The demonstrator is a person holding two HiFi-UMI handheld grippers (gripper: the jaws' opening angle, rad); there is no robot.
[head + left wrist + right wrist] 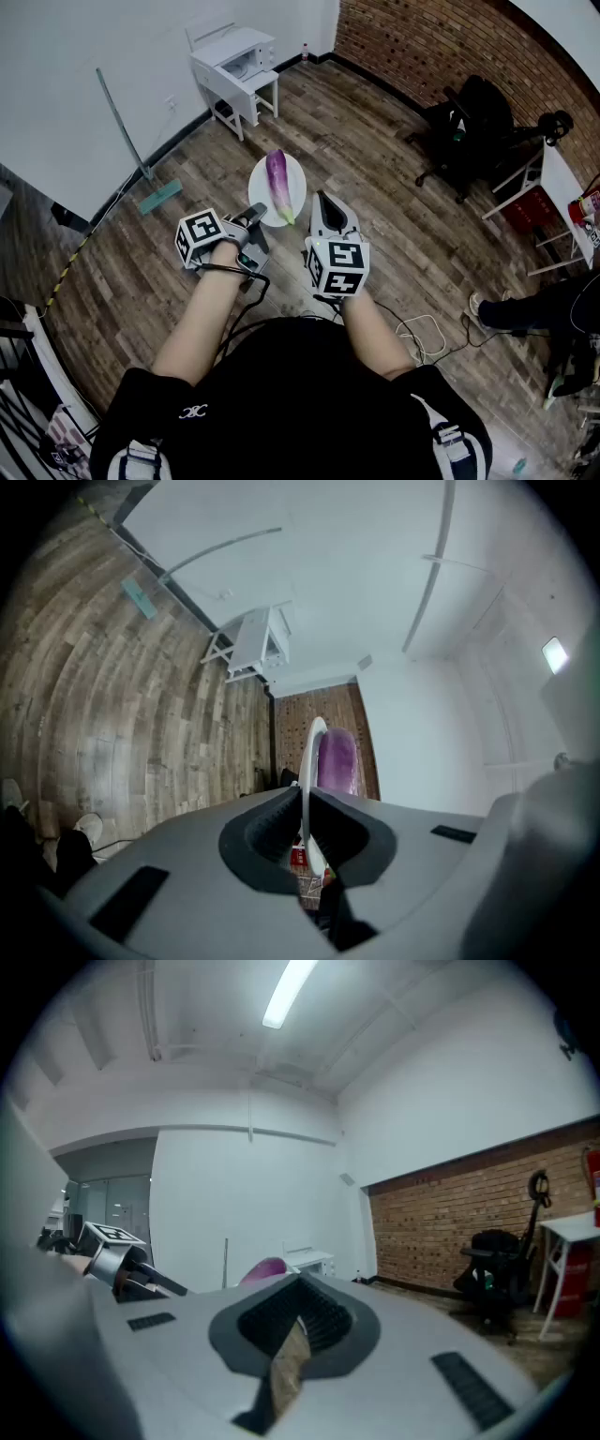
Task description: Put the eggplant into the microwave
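Observation:
A purple eggplant [277,178] lies on a white plate [292,187] that is held up above the wooden floor. My left gripper [255,217] is shut on the plate's near-left rim. In the left gripper view the plate [312,752] stands edge-on between the pads, with the eggplant [337,761] on its right. My right gripper [328,202] hovers just right of the plate, jaws shut with nothing in them [298,1312]. The white microwave [242,58] sits on a small white table [255,86] by the far wall, also seen in the right gripper view [309,1262].
A long-handled floor tool [141,155] leans on the left wall. A black office chair [469,131] and a white desk [562,178] stand at the right. Cables [422,333] lie on the floor near my right side, and another person's shoe [483,305] shows there.

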